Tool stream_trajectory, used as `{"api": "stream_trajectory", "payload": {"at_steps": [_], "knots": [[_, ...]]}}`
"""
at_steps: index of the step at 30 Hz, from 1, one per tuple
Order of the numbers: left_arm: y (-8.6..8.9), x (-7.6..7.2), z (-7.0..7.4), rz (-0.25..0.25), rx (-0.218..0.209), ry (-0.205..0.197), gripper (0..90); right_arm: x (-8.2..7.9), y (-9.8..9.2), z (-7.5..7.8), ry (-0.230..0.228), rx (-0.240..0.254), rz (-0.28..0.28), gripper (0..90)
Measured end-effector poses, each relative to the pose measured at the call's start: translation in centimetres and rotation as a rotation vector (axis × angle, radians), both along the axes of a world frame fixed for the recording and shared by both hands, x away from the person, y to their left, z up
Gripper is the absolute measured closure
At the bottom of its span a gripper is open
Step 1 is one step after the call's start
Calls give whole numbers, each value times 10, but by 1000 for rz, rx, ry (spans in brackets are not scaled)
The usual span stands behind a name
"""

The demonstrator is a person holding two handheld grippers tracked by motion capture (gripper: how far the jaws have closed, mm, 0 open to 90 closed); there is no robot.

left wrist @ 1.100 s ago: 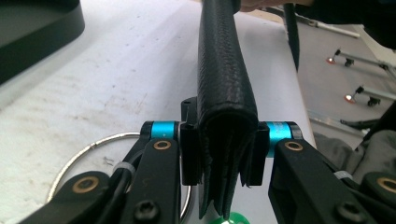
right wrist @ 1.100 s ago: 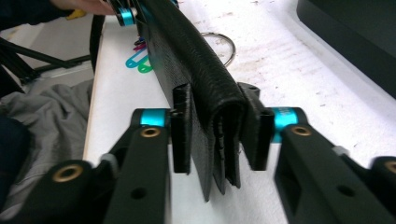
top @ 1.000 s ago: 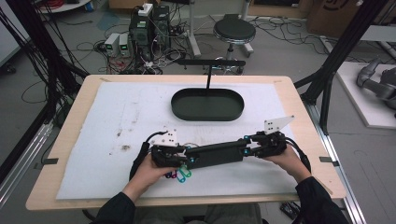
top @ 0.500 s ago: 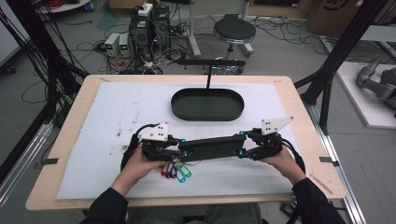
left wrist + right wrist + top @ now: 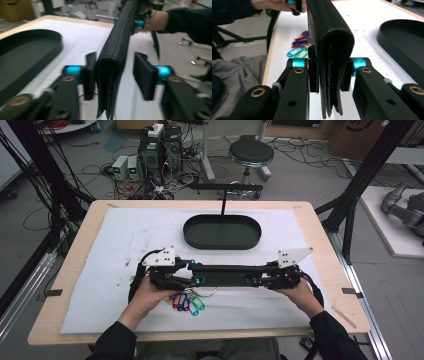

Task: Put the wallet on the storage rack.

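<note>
A long black leather wallet [image 5: 227, 275] hangs level above the white mat, one end in each gripper. My left gripper [image 5: 196, 275] stands open around its left end. Its jaws have just been opening: one pad [image 5: 89, 75] lies against the wallet [image 5: 112, 67], the other pad [image 5: 145, 75] stands clear. My right gripper [image 5: 257, 276] is shut on the right end. Its jaws have just been closing, and both pads press the folded wallet [image 5: 329, 37]. A bunch of keys with coloured tags [image 5: 187, 302] lies on the mat below the left hand.
A black oval tray [image 5: 222, 242] sits on the mat beyond the wallet, with a black T-shaped stand [image 5: 225, 186] behind it. The tray's rim [image 5: 387, 37] is close beside the right gripper. The table's front edge is near the person's arms.
Both hands have carried the wallet slightly up and away from the person. The left hand has slid a little to the left, leaving the keys more exposed.
</note>
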State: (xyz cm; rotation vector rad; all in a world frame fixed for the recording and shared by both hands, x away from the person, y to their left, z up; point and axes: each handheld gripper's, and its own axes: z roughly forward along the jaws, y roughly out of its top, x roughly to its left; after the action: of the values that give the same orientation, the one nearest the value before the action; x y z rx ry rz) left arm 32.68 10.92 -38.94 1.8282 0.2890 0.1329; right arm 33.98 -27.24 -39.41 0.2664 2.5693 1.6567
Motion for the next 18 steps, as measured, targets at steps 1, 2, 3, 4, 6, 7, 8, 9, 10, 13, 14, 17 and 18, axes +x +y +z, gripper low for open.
{"api": "stream_trajectory", "payload": {"at_steps": [1,2,3,4,6,7,8,9,10,13,14,17,18], "knots": [[2,0,1,22,-7,3,421,1,-1,0,-4,3,-15,760],[7,1,2,53,-14,-8,412,2,-2,1,-2,7,-27,760],[7,1,2,53,-14,-8,403,4,-4,1,-10,11,-41,761],[9,0,2,67,-18,-18,403,4,-4,1,-10,11,-41,761],[13,-2,3,109,-20,-32,362,6,-7,3,-11,28,-74,761],[15,-4,4,122,-21,-44,344,8,-8,5,-15,34,-91,761],[17,-5,5,136,-21,-55,343,13,-10,8,-22,40,-131,761],[19,-7,5,147,-22,-64,343,16,-11,9,-27,38,-148,761],[22,-9,6,157,-26,-75,343,16,-11,9,-27,38,-148,761],[29,-15,7,197,-28,-103,335,24,-12,13,-30,42,-193,761],[32,-16,7,210,-23,-110,324,31,-13,16,-42,44,-215,761],[40,-23,7,251,-14,-118,314,38,-14,19,-45,43,-236,761],[43,-26,6,261,-13,-118,310,42,-14,21,-48,42,-246,761]]}}
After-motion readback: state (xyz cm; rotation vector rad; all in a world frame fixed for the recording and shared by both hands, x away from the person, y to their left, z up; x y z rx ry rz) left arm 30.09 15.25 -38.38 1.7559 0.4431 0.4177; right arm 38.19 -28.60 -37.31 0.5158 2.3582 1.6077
